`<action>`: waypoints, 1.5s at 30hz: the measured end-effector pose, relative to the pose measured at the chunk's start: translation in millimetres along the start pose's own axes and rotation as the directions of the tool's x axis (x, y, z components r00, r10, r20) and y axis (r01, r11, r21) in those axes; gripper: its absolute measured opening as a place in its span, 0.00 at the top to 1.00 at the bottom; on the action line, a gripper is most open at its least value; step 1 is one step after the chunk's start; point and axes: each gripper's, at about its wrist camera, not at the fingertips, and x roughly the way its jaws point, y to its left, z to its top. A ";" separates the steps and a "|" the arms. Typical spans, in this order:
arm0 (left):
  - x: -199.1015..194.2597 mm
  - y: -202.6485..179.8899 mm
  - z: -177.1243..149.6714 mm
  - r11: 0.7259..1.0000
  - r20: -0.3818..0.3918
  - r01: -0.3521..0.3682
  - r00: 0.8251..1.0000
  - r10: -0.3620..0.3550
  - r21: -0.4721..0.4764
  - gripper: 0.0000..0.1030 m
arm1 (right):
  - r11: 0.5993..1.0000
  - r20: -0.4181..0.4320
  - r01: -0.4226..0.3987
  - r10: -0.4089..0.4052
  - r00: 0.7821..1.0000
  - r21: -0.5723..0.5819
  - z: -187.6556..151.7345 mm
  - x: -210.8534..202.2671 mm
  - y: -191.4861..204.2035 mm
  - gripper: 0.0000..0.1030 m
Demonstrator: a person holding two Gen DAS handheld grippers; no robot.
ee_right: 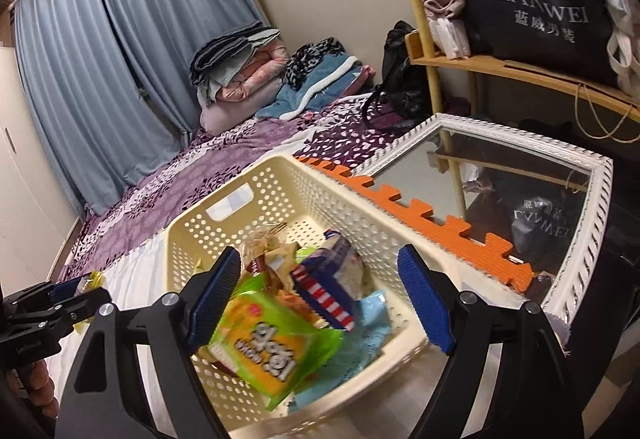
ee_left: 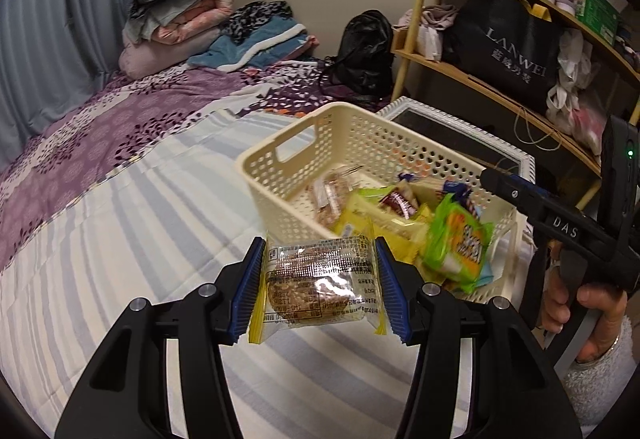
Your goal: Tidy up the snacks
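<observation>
My left gripper [ee_left: 320, 251] is shut on a clear-wrapped round cookie packet [ee_left: 316, 283] with yellow ends, held above the striped quilt just short of the cream perforated basket [ee_left: 280, 159]. Over the basket [ee_right: 192, 227], my right gripper [ee_right: 320, 251] stands open, and no pad presses on anything. Under its jaws a green and yellow snack packet [ee_right: 276, 351] lies blurred against the near wall of the basket, on top of other snacks. Among them is a blue packet with red stripes [ee_right: 328, 279]. The right gripper [ee_left: 520, 195] also shows from the side, held by a hand [ee_left: 592, 315].
The basket stands on a bed with a striped quilt [ee_left: 120, 259] and a purple sheet [ee_left: 100, 131]. A white-framed mirror [ee_right: 592, 207] and an orange foam mat [ee_right: 440, 227] lie beside it. Folded blankets [ee_left: 176, 15], a black backpack [ee_left: 364, 51] and a wooden shelf [ee_left: 460, 71] stand behind.
</observation>
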 end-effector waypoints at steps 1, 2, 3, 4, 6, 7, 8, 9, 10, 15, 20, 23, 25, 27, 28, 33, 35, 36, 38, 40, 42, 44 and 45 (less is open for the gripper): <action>3.3 -5.9 2.8 1.000 -0.002 0.010 1.000 -0.010 0.009 0.47 | 1.000 0.006 0.005 -0.005 1.000 -0.002 -0.2 -1.1 -1.0 0.22; 6.1 -10.8 5.1 1.000 -0.004 0.021 1.000 -0.021 0.015 0.47 | 1.000 0.012 0.010 -0.010 1.000 -0.004 -0.7 -2.4 -2.2 0.22; 8.9 -15.6 7.4 0.999 -0.006 0.031 1.000 -0.031 0.020 0.47 | 1.000 0.018 0.016 -0.015 1.000 -0.006 -1.0 -3.0 -3.6 0.22; 12.2 -21.3 9.8 0.999 -0.007 0.045 0.999 -0.045 0.027 0.47 | 1.000 0.022 0.019 -0.019 1.000 -0.006 -1.5 -3.9 -4.7 0.21; 18.0 -31.1 13.1 0.997 -0.008 0.070 0.998 -0.070 0.042 0.47 | 1.000 0.024 0.018 -0.018 1.000 0.001 -1.7 -5.0 -7.5 0.19; 21.3 -35.8 15.0 0.995 -0.009 0.081 0.997 -0.081 0.050 0.47 | 1.000 0.024 0.018 -0.018 1.000 0.004 -1.5 -5.3 -8.7 0.19; 25.1 -40.6 16.9 0.994 -0.010 0.091 0.996 -0.090 0.057 0.47 | 1.000 0.024 0.019 -0.019 1.000 0.006 -1.7 -5.9 -9.5 0.19; 28.8 -44.8 18.6 0.993 -0.012 0.097 0.995 -0.097 0.063 0.47 | 1.000 0.025 0.021 -0.021 0.999 0.008 -1.7 -6.2 -10.8 0.19; 32.7 -48.7 20.1 0.992 -0.013 0.109 0.994 -0.108 0.069 0.47 | 1.000 0.026 0.023 -0.023 0.999 0.010 -1.8 -6.6 -12.5 0.19; 50.9 -66.1 26.2 0.985 -0.021 0.142 0.990 -0.140 0.095 0.47 | 0.999 0.031 0.034 -0.035 0.999 0.026 -2.2 -9.4 -19.9 0.19; 61.9 -73.4 23.4 0.981 -0.040 0.154 0.988 -0.151 0.114 0.44 | 0.999 0.034 0.044 -0.045 0.998 0.030 -2.7 -11.8 -23.8 0.19; 61.4 -74.5 21.3 0.982 -0.031 0.146 0.989 -0.144 0.123 0.36 | 0.998 0.034 0.048 -0.049 0.998 0.030 -2.4 -12.7 -24.7 0.19; 58.5 -75.9 20.5 0.982 -0.016 0.133 0.991 -0.132 0.137 0.28 | 0.998 0.033 0.049 -0.050 0.998 0.028 -2.4 -13.1 -24.1 0.19; 55.0 -77.7 20.2 0.981 -0.002 0.119 0.993 -0.120 0.155 0.22 | 0.999 0.033 0.047 -0.048 0.998 0.026 -2.1 -13.7 -22.8 0.19; 52.6 -79.1 20.1 0.980 0.008 0.106 0.994 -0.109 0.167 0.17 | 0.999 0.034 0.046 -0.047 0.998 0.023 -1.9 -14.3 -21.6 0.19; 41.2 -82.7 20.8 0.977 0.047 0.063 0.996 -0.074 0.205 0.09 | 0.999 0.045 0.046 -0.047 0.998 0.015 -1.0 -19.7 -18.0 0.15; 35.9 -83.9 21.4 0.977 0.066 0.037 0.996 -0.052 0.212 0.05 | 0.999 0.045 0.048 -0.048 0.998 0.012 -0.3 -21.5 -16.7 0.14; 33.5 -84.0 21.4 0.976 0.074 0.026 0.996 -0.043 0.215 0.04 | 0.999 0.045 0.049 -0.049 0.998 0.010 -0.1 -22.7 -16.2 0.12; 29.2 -83.6 21.6 0.977 0.082 0.005 0.996 -0.023 0.214 0.03 | 0.999 0.043 0.051 -0.051 0.998 0.008 0.4 -24.9 -15.7 0.09; 25.6 -81.7 21.4 0.979 0.088 -0.016 0.996 -0.002 0.203 0.03 | 0.998 0.040 0.056 -0.056 0.998 0.002 -0.2 -27.5 -14.8 0.05; 22.9 -78.4 20.8 0.982 0.091 -0.031 0.996 0.014 0.188 0.03 | 0.998 0.031 0.066 -0.066 0.997 -0.012 -1.1 -29.1 -13.6 0.05; 21.9 -74.7 19.6 0.984 0.081 -0.043 0.996 0.029 0.175 0.03 | 0.997 0.019 0.077 -0.076 0.997 -0.033 -3.2 -30.4 -10.7 0.05; 21.5 -73.5 19.2 0.984 0.078 -0.051 0.996 0.038 0.172 0.03 | 0.995 0.010 0.081 -0.081 0.997 -0.053 -4.4 -30.6 -8.1 0.05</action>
